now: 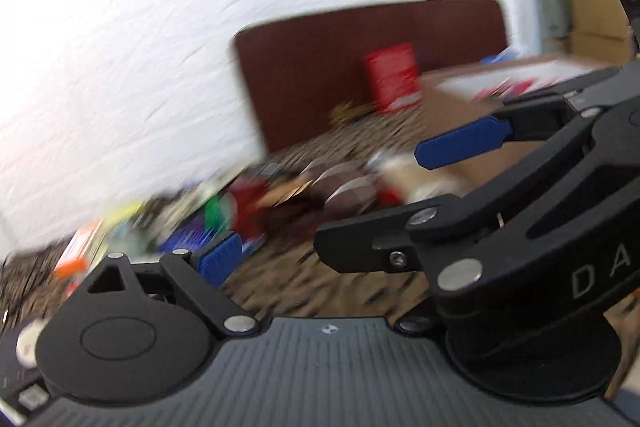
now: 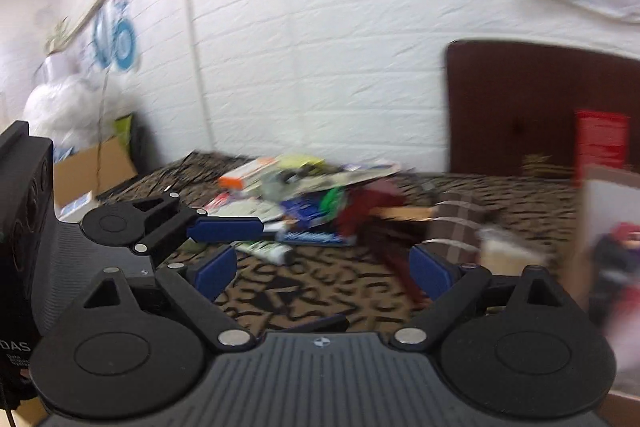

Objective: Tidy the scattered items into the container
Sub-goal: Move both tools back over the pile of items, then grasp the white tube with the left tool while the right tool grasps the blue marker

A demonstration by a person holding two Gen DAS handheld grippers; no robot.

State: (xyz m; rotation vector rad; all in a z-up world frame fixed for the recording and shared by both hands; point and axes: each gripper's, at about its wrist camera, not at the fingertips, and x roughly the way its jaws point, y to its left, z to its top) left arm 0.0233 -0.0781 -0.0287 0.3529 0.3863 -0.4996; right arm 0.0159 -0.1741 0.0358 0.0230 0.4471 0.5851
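While both views are blurred, the scattered items point(image 2: 296, 199) lie heaped on a patterned bed point(image 2: 304, 291) far from the cameras, left of the cardboard container point(image 1: 460, 107). Nearer, the right gripper point(image 2: 324, 267) stands wide and empty. Beside it, the left gripper point(image 2: 224, 227) shows too little to tell its state.
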